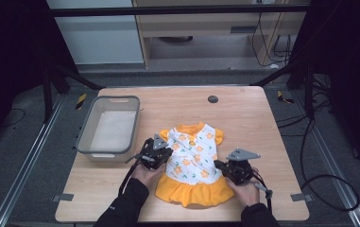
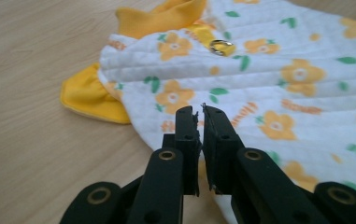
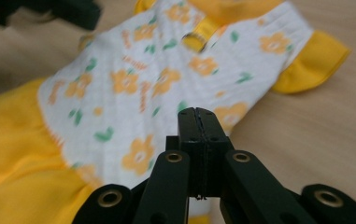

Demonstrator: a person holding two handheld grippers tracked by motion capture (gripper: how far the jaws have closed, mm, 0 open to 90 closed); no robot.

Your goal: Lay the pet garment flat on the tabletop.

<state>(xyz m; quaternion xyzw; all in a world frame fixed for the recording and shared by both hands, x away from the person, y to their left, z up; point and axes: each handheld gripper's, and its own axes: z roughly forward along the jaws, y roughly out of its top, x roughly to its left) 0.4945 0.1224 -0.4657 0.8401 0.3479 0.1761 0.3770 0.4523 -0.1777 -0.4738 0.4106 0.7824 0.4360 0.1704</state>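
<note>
A small dress [image 1: 192, 163], white w/ orange flowers and a yellow skirt, lay flat on the wooden worktop [image 1: 244, 113], near the front edge and approx. in the middle, collar pointing away from the person. The left hand-held gripper [image 1: 155, 156] was at the dress's left side, just beside the left sleeve [image 2: 89, 95]; in the left gripper view its jaws stood almost together w/ only a thin slit between them, and no cloth was caught in them. The right hand-held gripper [image 1: 234, 171] was at the dress's right edge, near the waist; in the right gripper view its jaws were pressed fully together, also w/o any cloth between. A small metal ring [image 2: 221, 46] sat on the yellow strip below the collar. A grey tub [image 1: 109, 125] stood on the worktop to the left of the dress, near but apart from it.
</note>
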